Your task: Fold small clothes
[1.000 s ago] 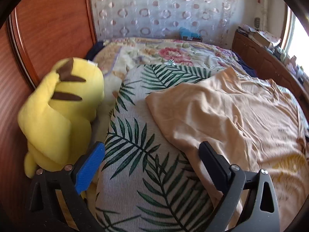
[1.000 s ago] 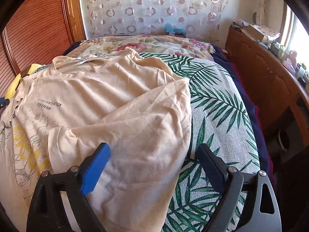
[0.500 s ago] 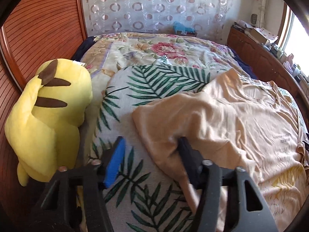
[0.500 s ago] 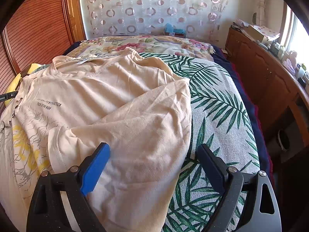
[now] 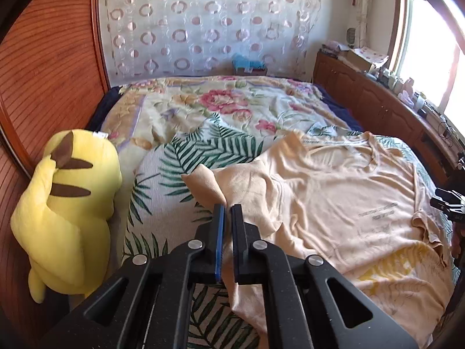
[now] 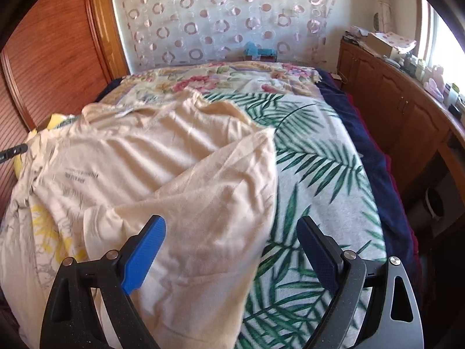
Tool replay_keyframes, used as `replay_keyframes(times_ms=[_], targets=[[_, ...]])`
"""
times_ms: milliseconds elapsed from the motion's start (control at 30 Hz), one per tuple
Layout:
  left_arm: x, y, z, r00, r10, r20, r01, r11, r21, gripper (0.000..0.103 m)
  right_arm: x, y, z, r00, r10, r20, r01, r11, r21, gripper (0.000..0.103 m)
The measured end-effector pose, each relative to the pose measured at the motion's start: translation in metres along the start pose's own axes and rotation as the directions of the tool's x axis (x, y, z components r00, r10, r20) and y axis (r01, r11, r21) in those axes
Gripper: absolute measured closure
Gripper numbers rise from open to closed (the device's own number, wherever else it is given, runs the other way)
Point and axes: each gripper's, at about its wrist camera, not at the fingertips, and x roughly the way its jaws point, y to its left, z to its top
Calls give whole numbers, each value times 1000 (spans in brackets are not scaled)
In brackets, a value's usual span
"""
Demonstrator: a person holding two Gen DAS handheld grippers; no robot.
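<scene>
While pinching the T-shirt (image 5: 334, 192), left gripper (image 5: 227, 212) beside yellow plush toy (image 5: 69, 203); right gripper (image 6: 232, 232) spread.

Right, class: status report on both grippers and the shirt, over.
Left hand-held gripper just closed, shut on shirt sleeve. Right hand-held gripper open over shirt edge. Plush beside, clear.

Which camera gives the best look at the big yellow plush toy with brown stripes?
The left wrist view. There the yellow plush toy with brown stripes shows whole, leaning against the reddish wooden wall panel beside the bed. The right wrist view catches only a yellow sliver behind the peach t-shirt.
</scene>
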Motion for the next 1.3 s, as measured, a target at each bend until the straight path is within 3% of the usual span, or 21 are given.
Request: replay_keyframes(times_ms=[200, 367, 467, 533, 600, 733, 1000, 1100, 1300], targets=[[-12, -14, 4, 999, -16, 28, 15, 999, 33, 97, 21, -21, 17, 997, -47, -64, 48, 999, 13, 27], [-20, -22, 3, 998, -45, 48, 43, 998, 47, 97, 33, -23, 33, 995, -65, -73, 66, 998, 19, 29], [-28, -27, -2, 996, -68, 65, 65, 997, 46, 98, 34, -11, 36, 997, -44, -59, 43, 999, -18, 58], [-39, -29, -8, 992, -95, 81, 92, 995, 44, 98, 33, 2, 37, 998, 10, -63, -13, 999, -48, 96], [-55, -32, -19, 987, -122, 105, 117, 992, 48, 98, 29, 10, 34, 996, 59, -68, -63, 996, -69, 96], [-98, -33, -46, 973, -163, 165, 156, 986, 56, 98, -16, 23, 27, 989, 136, 51, -132, 988, -83, 97], [-189, -7, -103, 951, -126, 283, 125, 992, 21, 98, -137, 31, -17, 955, 206, 212, -172, 971, -166, 97], [-208, 4, -129, 954, -93, 284, 96, 995, 4, 98, -171, 25, -44, 950, 215, 225, -175, 967, -185, 97], [-218, 21, -173, 971, -44, 235, 59, 996, -61, 98, -214, 11, -98, 964, 197, 180, -167, 972, -168, 97]])
